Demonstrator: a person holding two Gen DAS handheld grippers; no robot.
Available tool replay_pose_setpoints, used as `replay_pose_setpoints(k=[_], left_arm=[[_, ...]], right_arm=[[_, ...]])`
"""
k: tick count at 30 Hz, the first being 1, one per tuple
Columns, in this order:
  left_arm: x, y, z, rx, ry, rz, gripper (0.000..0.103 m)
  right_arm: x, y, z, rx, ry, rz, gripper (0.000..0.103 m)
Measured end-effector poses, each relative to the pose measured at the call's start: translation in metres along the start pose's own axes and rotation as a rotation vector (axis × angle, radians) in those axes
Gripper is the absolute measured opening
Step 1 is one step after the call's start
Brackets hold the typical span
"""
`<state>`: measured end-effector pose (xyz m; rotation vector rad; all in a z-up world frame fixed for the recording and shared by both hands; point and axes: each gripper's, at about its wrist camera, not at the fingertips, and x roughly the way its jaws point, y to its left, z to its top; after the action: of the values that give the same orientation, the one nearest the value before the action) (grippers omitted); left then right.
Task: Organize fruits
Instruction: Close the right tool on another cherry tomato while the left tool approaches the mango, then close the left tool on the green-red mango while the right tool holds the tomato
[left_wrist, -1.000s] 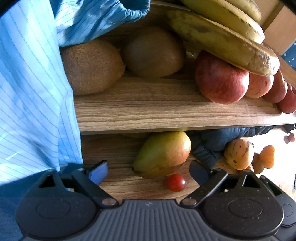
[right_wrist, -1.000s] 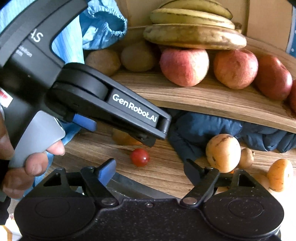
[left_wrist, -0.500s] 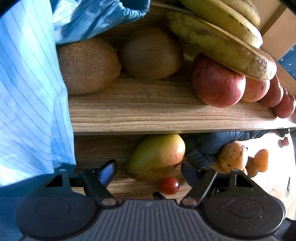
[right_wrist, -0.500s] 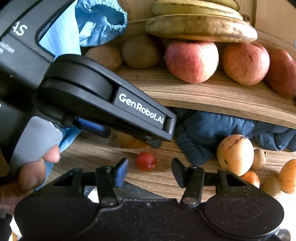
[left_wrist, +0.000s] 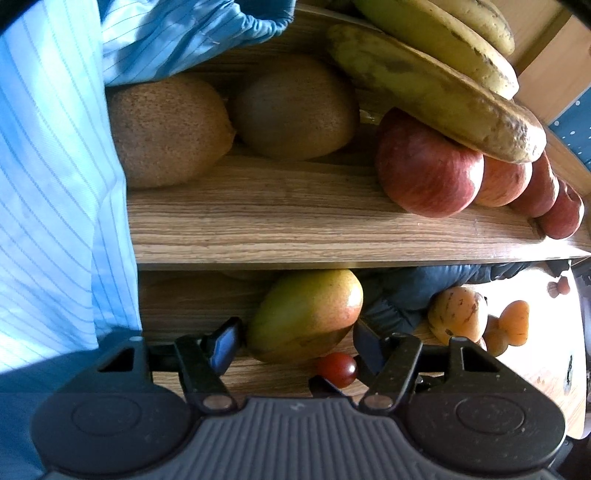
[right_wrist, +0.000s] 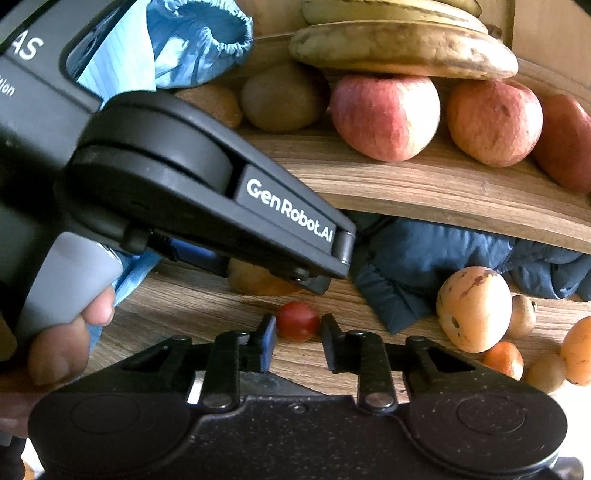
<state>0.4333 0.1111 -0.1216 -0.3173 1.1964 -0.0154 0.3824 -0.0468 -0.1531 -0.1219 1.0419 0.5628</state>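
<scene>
**Two tools closing on fruit under the wooden shelf**

The right tool (right_wrist: 297, 345) is sitting low over the wood-grain worktop (right_wrist: 207, 299), its jaws having just been closing on the small round red cherry tomato (right_wrist: 297, 320); the tips are now flanking it tightly and pinching it where it lies on the worktop. The left tool (left_wrist: 295, 341) is reaching in just beside it, held in a person's hand (right_wrist: 70, 343). Its jaws have just been closing around the green-and-red pear-shaped mango (left_wrist: 306, 314), which is lying between them half under the wooden shelf (left_wrist: 317, 221); whether the pads are pressing on it cannot be told. On the shelf, two brown fuzzy kiwis (left_wrist: 166, 129) are sitting beside a row of red apples (left_wrist: 428, 173), with spotted yellow bananas (left_wrist: 436, 92) resting on top. A dark blue crumpled cloth (right_wrist: 424, 258) and round orange-yellow fruits (right_wrist: 474, 308) are lying on the worktop to the right.
</scene>
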Motion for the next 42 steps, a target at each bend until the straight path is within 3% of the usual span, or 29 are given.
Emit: replay_pose_setpoints(k=[18, 42], left_arm=[[-0.002, -0.005, -0.005, -0.002, -0.001, -0.004, 0.059], [0.017, -0.020, 0.014, 0.005, -0.016, 0.010, 0.060]], right_arm=[[-0.011, -0.007, -0.007, 0.006, 0.012, -0.024, 0.026], [-0.010, -0.008, -0.008, 0.047, 0.007, -0.076, 0.026]])
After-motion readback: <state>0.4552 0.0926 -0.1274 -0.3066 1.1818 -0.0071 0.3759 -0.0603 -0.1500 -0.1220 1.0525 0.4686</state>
